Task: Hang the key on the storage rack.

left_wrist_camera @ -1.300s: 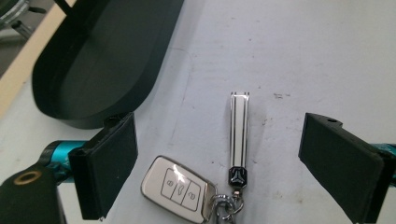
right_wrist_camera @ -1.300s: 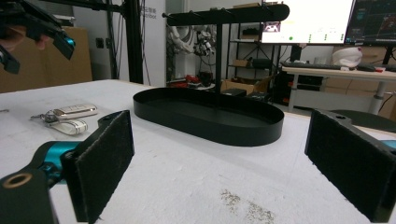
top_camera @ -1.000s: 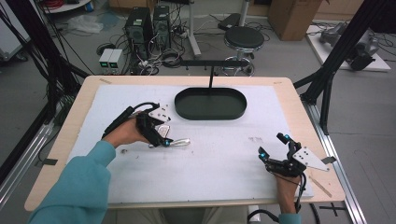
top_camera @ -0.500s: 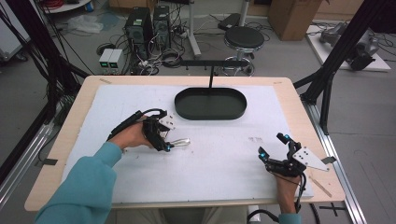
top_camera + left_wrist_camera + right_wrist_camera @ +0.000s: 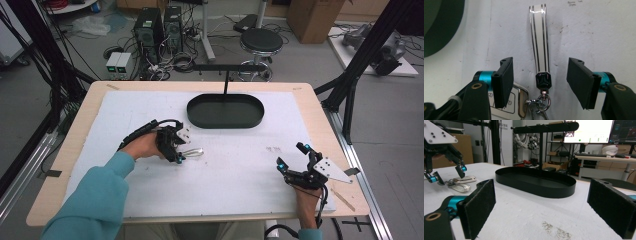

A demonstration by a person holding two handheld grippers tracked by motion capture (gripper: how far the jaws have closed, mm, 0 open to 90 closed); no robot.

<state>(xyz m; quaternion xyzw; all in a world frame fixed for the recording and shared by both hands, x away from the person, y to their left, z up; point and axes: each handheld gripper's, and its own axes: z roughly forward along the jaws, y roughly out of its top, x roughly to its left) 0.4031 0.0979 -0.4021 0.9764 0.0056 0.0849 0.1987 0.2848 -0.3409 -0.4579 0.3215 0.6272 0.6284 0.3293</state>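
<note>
A key set lies on the white mat: a white key fob (image 5: 518, 105) clipped by a metal ring to a white strap (image 5: 539, 37) with a black clasp. My left gripper (image 5: 540, 80) hangs just above it, open, with one jaw on each side of the clasp and nothing held. In the high view the left gripper (image 5: 177, 150) is left of centre, with the strap (image 5: 195, 152) poking out to its right. My right gripper (image 5: 291, 156) rests open near the front right. From the right gripper view, the fob (image 5: 464, 179) sits below the left gripper (image 5: 446, 175).
A black oval tray (image 5: 200, 122) stands at the back centre of the mat, with a black T-shaped stand (image 5: 225, 66) rising from it. Its rim (image 5: 536, 190) lies ahead of my right gripper (image 5: 541, 210). The wooden table edge (image 5: 200, 212) frames the mat.
My left gripper has shifted slightly toward the person and settled over the key set. The key set and the right gripper have not moved.
</note>
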